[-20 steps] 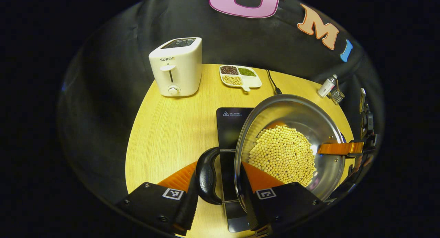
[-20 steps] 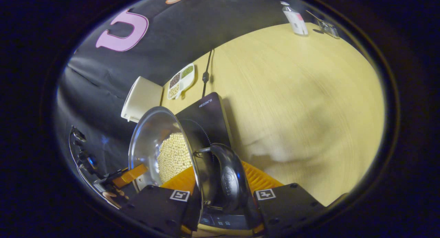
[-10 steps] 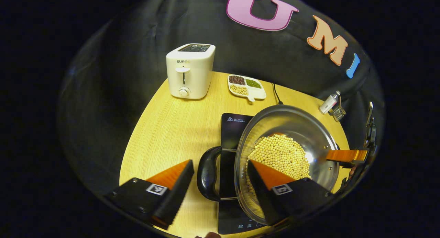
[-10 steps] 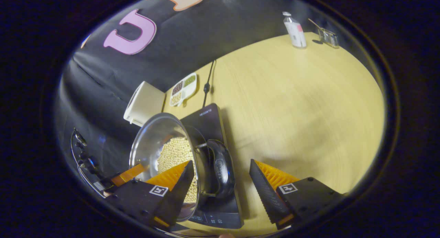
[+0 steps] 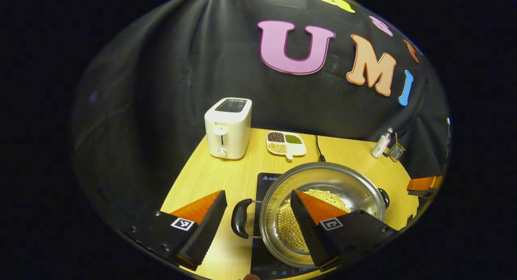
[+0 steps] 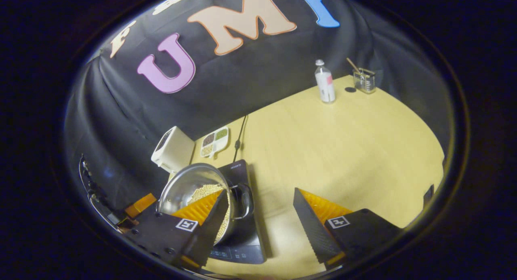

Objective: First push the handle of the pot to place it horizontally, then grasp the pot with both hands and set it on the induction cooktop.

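Pot (image 5: 323, 207) of beans sits on the induction cooktop (image 5: 268, 181) on the surface (image 6: 343, 142) — left tongs (image 5: 258, 223) and right tongs (image 6: 258, 227) both wide, holding nothing.

left claw (image 5: 256, 221) — fingers spread, gripping nothing | right claw (image 6: 258, 219) — fingers spread, gripping nothing

Both views look down from above the worktop (image 5: 210, 175) toward the booth's wall, the left from nearer the toaster (image 5: 227, 128); both share the pot (image 5: 323, 183).
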### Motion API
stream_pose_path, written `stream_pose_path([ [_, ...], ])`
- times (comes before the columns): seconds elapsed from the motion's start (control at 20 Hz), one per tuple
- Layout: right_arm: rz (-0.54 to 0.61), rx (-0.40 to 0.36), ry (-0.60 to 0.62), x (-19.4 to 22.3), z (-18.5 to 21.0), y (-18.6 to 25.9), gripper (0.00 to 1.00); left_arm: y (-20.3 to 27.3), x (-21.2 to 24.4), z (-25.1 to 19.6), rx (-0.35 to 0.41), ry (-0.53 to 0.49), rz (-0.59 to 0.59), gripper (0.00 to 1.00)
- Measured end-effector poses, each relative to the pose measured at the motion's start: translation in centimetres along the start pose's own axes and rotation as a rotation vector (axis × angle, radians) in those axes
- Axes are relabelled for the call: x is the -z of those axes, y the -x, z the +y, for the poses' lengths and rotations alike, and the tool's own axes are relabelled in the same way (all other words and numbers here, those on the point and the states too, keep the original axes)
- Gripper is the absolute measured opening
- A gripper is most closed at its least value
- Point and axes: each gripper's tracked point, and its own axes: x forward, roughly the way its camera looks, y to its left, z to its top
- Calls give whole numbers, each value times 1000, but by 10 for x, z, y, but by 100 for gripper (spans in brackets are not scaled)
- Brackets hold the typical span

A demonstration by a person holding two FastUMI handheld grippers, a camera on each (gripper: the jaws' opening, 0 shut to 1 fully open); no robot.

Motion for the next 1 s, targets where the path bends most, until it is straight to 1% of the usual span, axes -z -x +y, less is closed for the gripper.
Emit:
stream_pose_path([
  [0.1, -43, -11, 2, -15, 1, 17, 92, 11, -10, -8, -3, -42, -22, 97],
  [0.15, -60, -22, 4, -22, 1, 25, 100, 16, -16, -13, -8, -58, -38, 97],
  [0.3, -113, -51, 53, -46, -5, 47, 99, 36, -31, -39, -20, -80, -85, 96],
  [0.45, -172, -102, 130, -78, -12, 76, 99, 56, -41, -71, -43, -71, -137, 96],
  [0.5, -191, -119, 153, -87, -15, 86, 92, 65, -44, -88, -46, -59, -150, 96],
  [0.55, -214, -138, 173, -98, -20, 98, 92, 75, -43, -107, -40, -41, -155, 96],
  [0.6, -239, -152, 194, -108, -27, 111, 92, 85, -45, -125, -34, -18, -160, 96],
  [0.65, -266, -161, 216, -120, -36, 124, 99, 96, -50, -147, -22, 3, -174, 97],
  [0.7, -293, -168, 238, -132, -44, 137, 99, 107, -56, -166, -18, 18, -195, 97],
  [0.75, -319, -172, 260, -142, -54, 150, 92, 116, -62, -181, -21, 19, -216, 96],
  [0.85, -371, -169, 297, -164, -77, 178, 92, 139, -76, -205, -52, -13, -262, 96],
  [0.9, -396, -165, 314, -175, -85, 192, 99, 150, -83, -219, -67, -35, -289, 96],
  [1.0, -449, -153, 331, -197, -111, 217, 99, 168, -96, -254, -66, -60, -336, 96],
])
